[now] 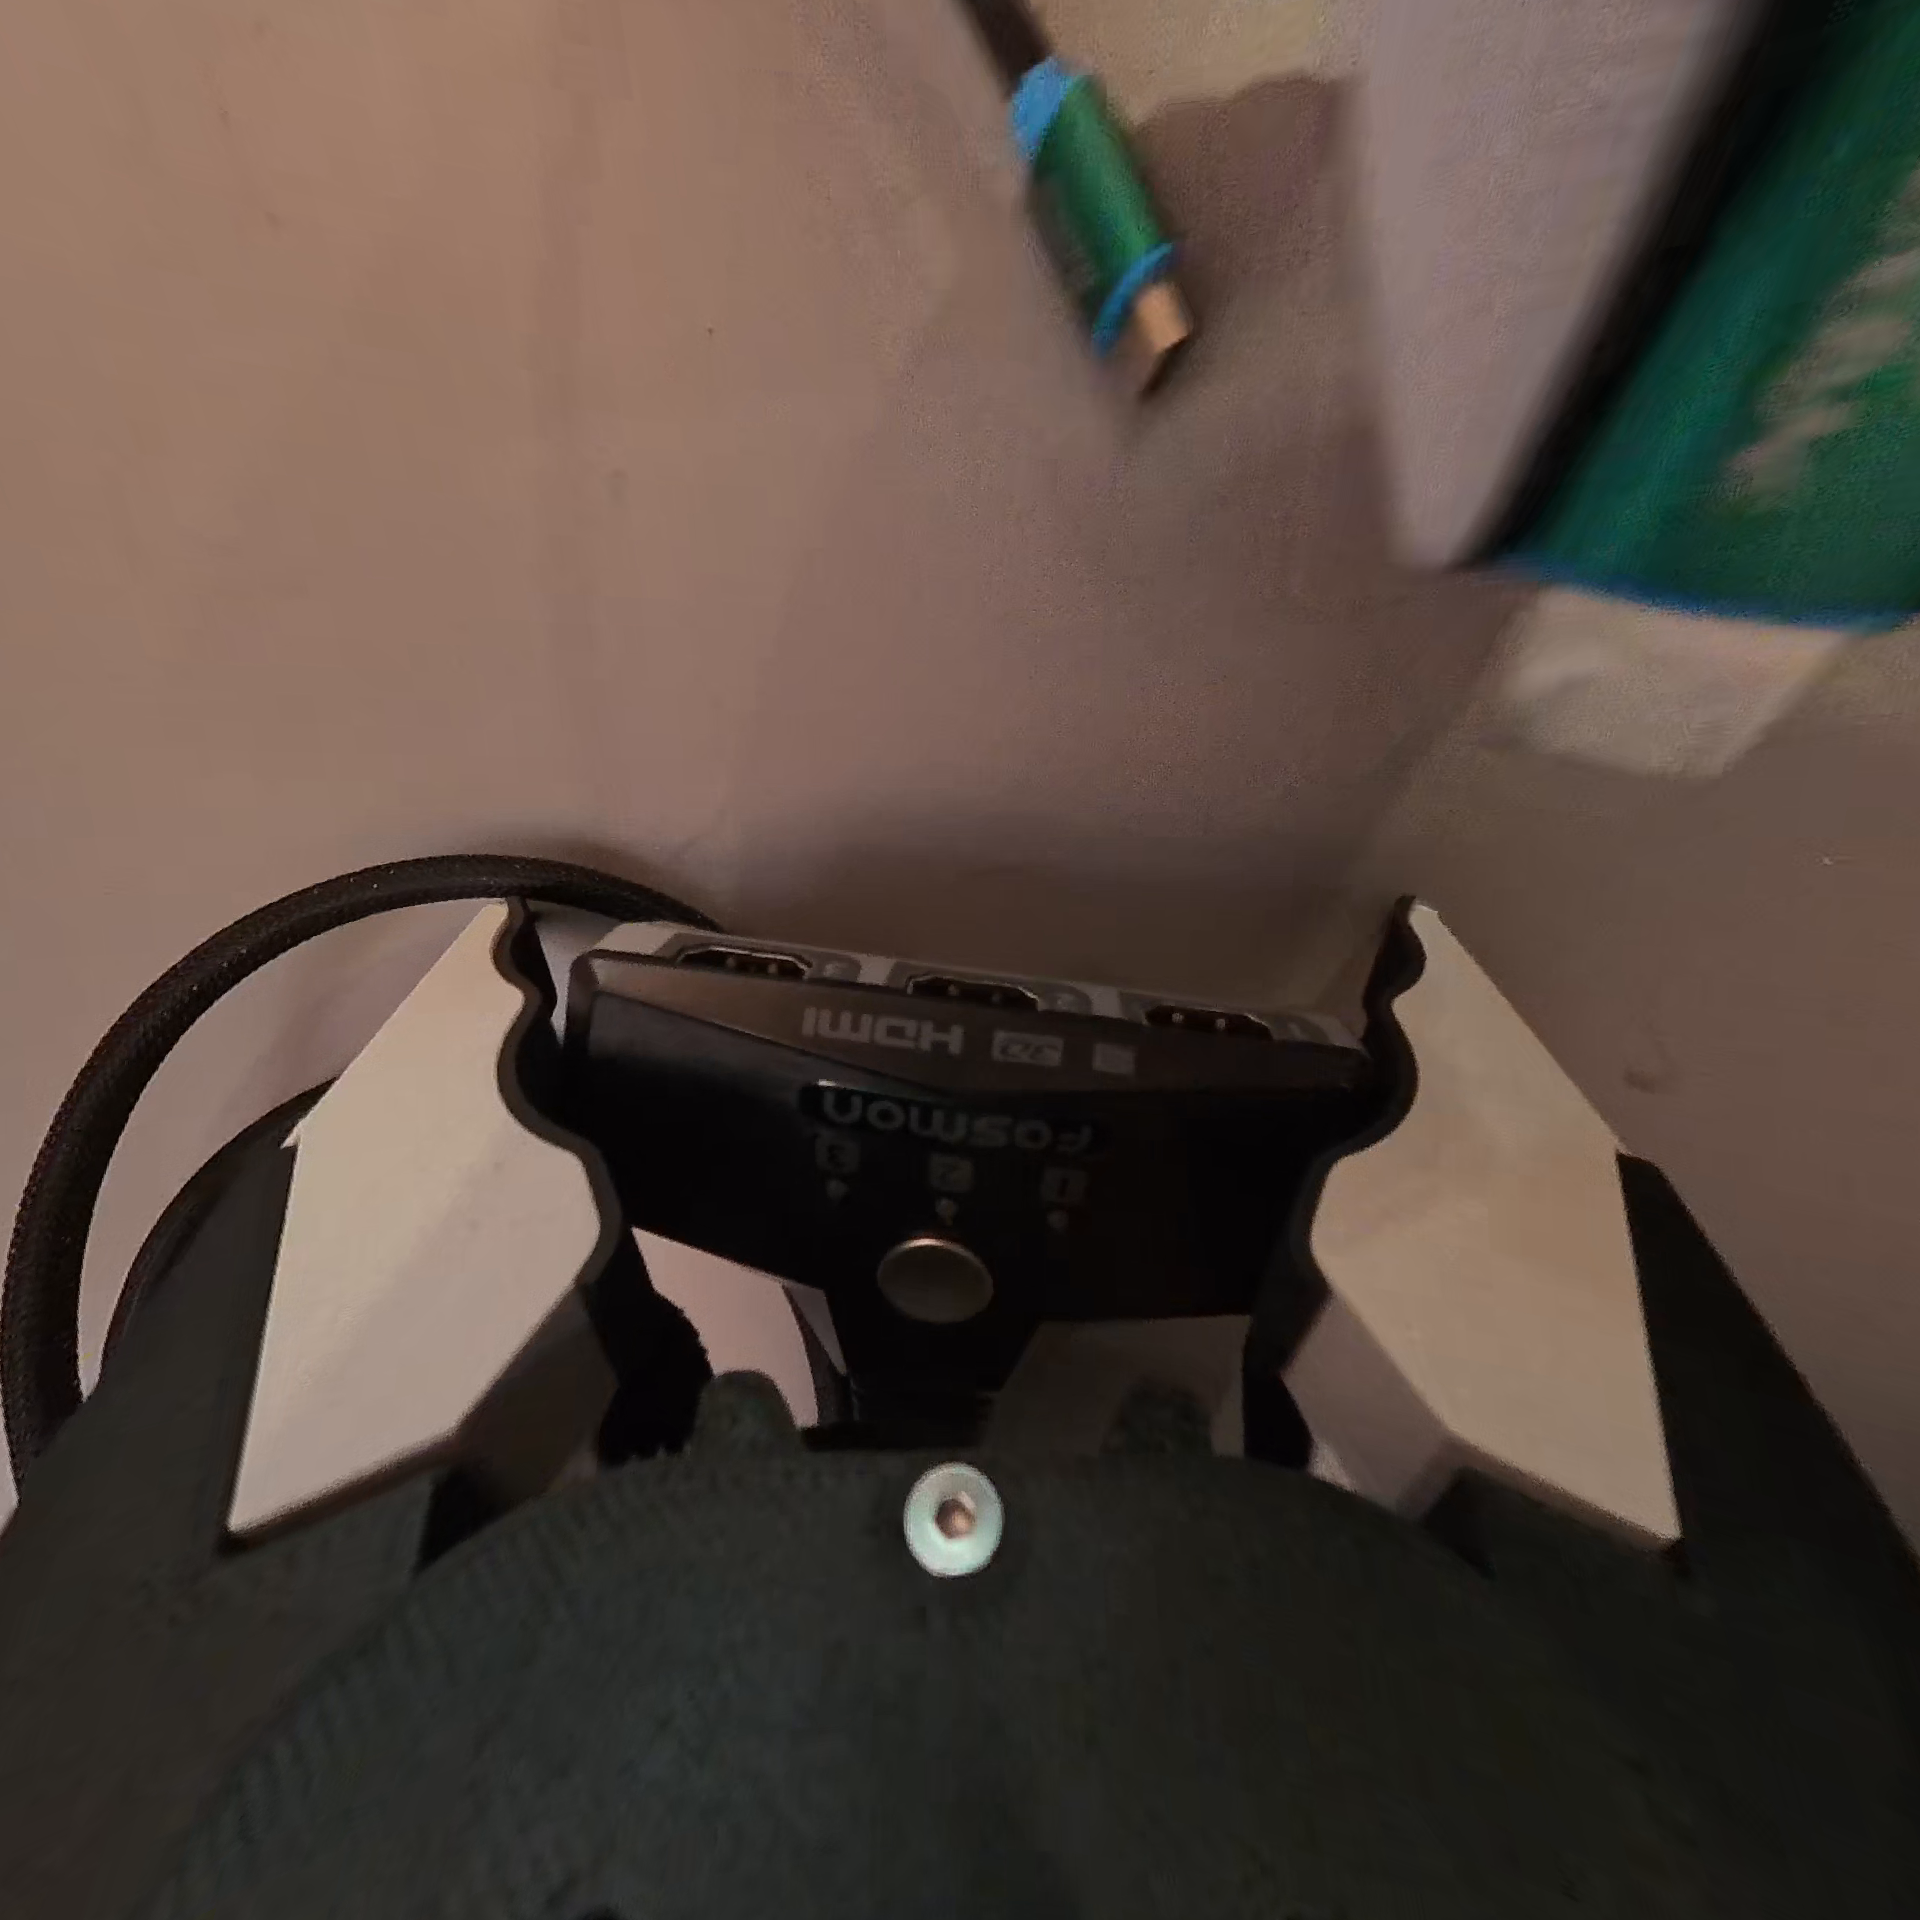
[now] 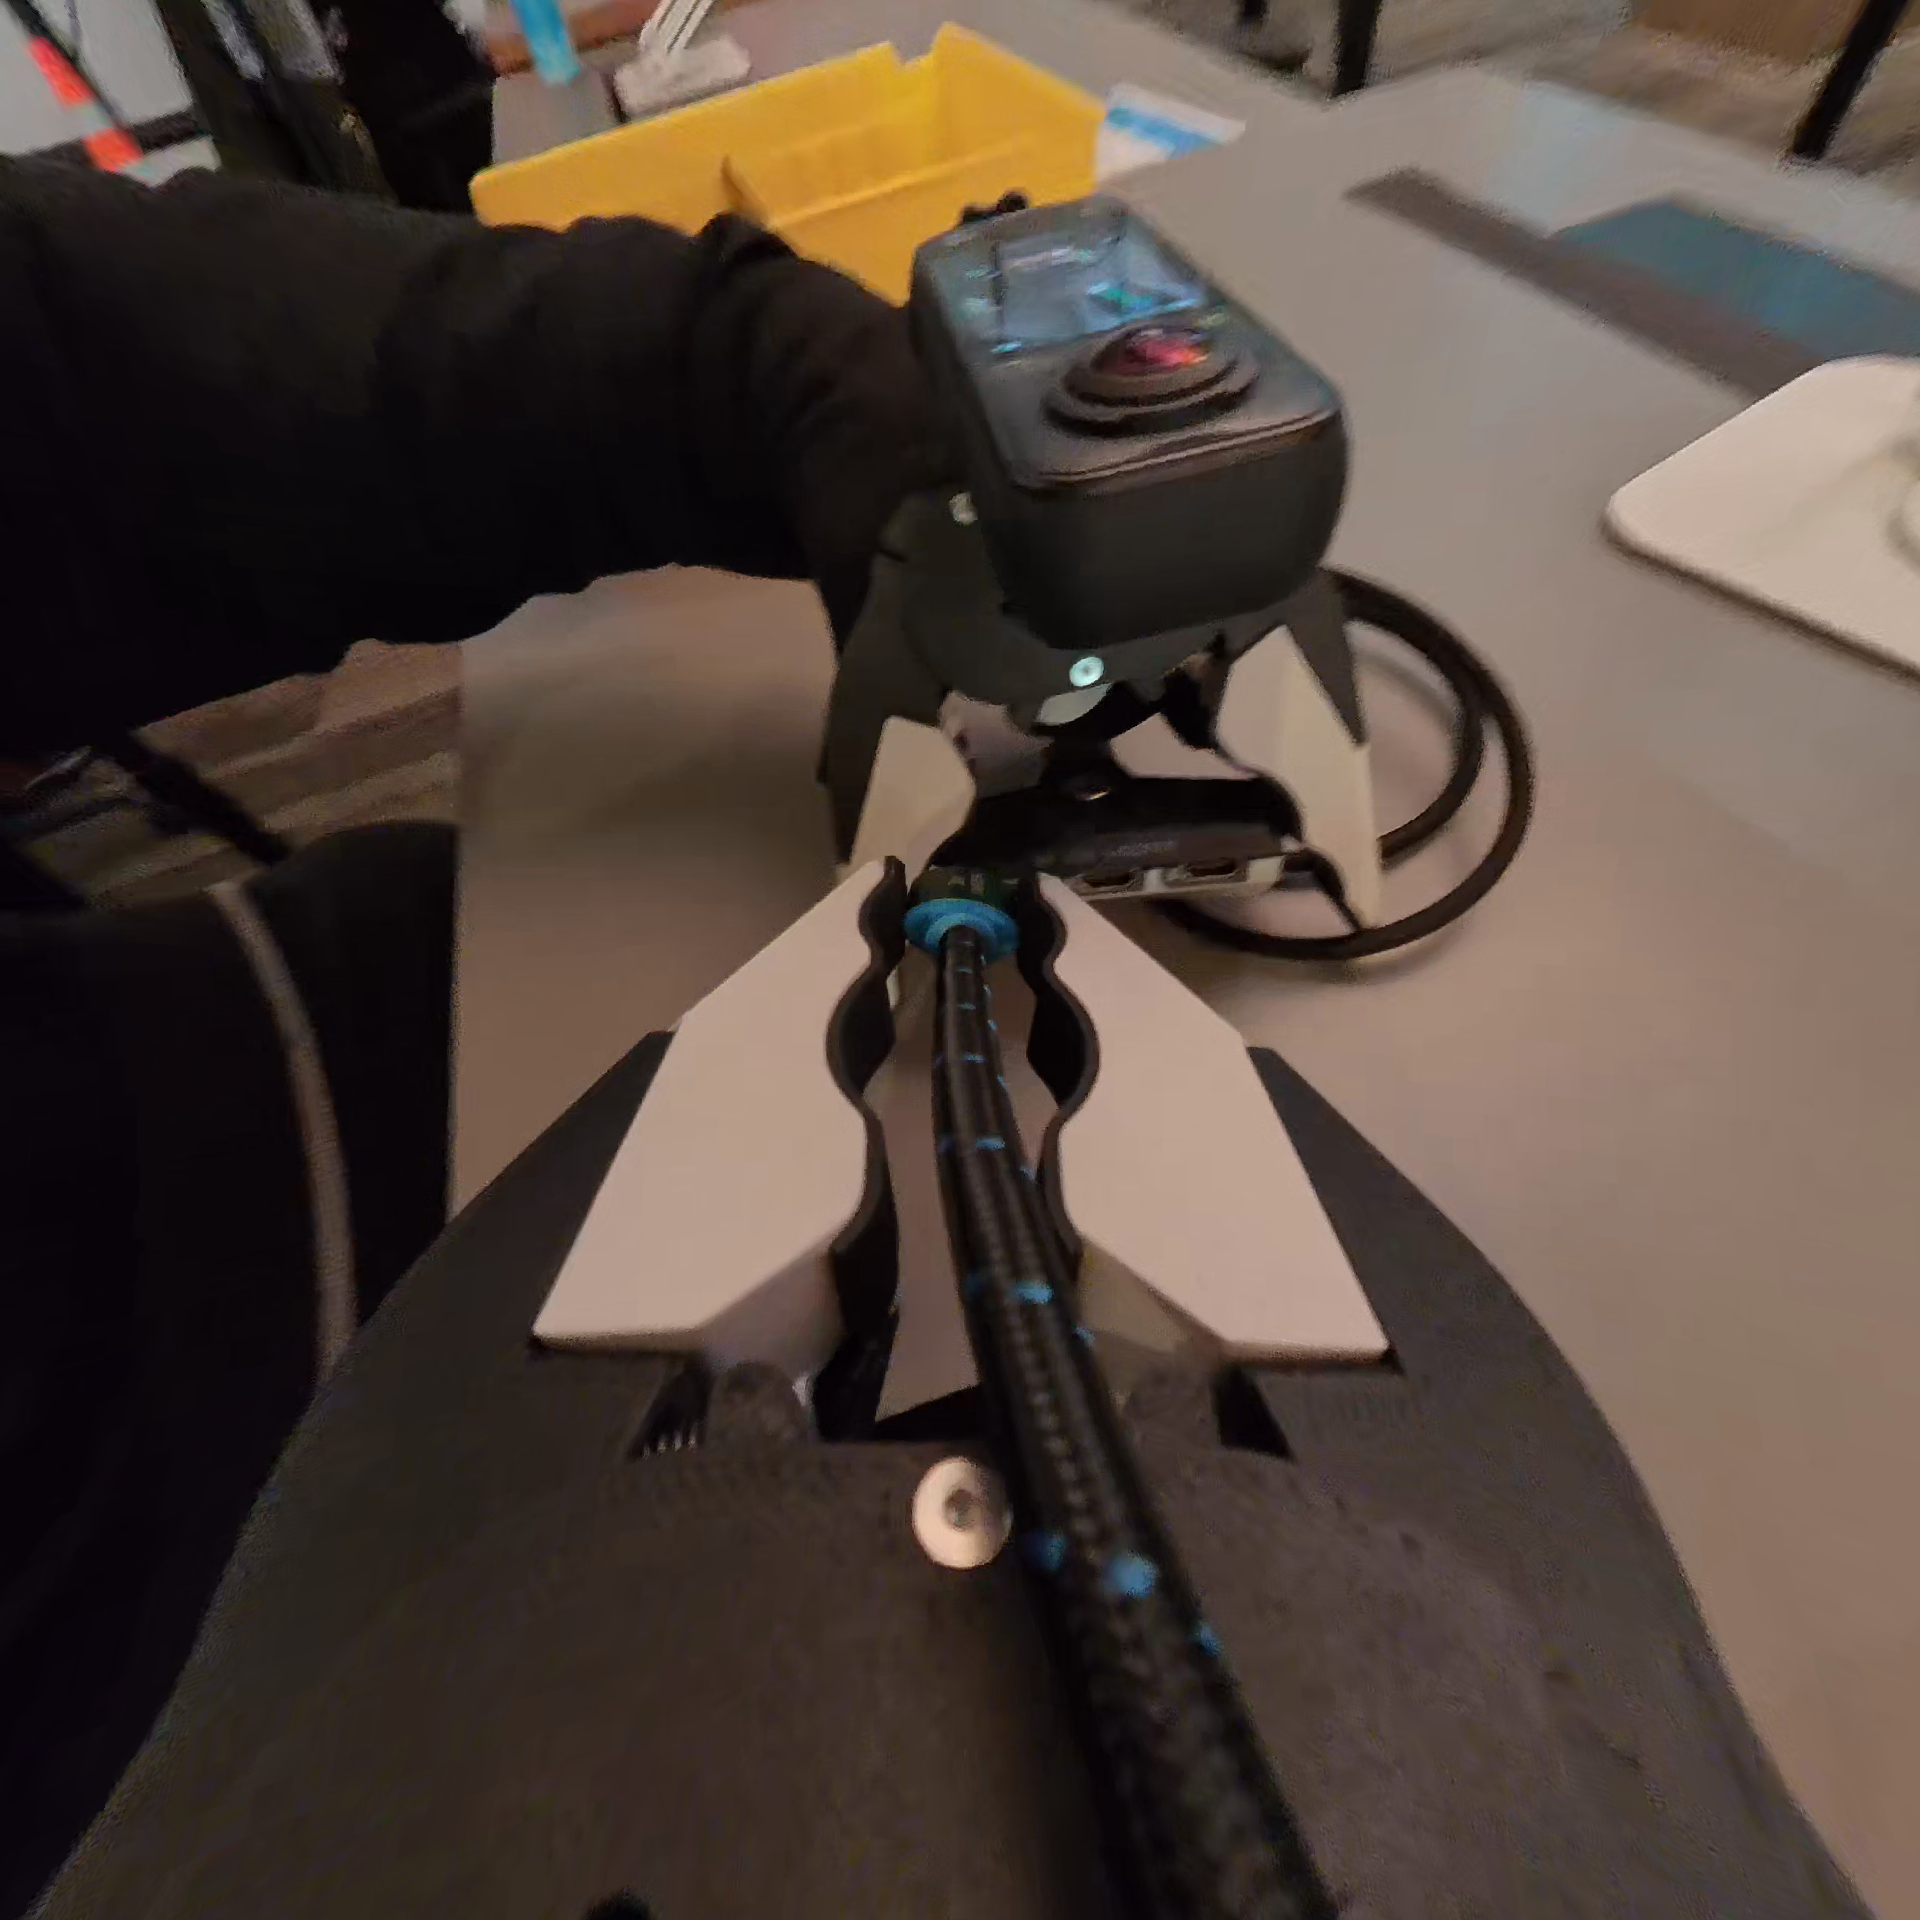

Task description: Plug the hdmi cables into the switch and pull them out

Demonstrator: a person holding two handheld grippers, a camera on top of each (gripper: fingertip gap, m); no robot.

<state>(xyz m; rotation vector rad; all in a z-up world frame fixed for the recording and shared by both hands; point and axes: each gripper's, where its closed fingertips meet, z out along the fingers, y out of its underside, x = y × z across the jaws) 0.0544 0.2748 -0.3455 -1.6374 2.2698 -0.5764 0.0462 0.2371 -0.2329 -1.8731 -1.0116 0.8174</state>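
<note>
My left gripper is shut on the black HDMI switch, one finger on each side of it. The switch's three ports face forward and show empty in the left wrist view. Its black braided lead loops off to the left. A green HDMI plug with blue rings and a gold tip shows beyond the switch, apart from the ports. In the right wrist view my right gripper is shut on a green HDMI plug at its blue collar, with its tip close to the left end of the switch. I cannot tell whether it touches a port.
The grey table carries a yellow bin at the back and a white tray at the right. A blurred green package lies on the right in the left wrist view. A person's black sleeve reaches in from the left. Tip to tip, the grippers are about 10 centimetres apart.
</note>
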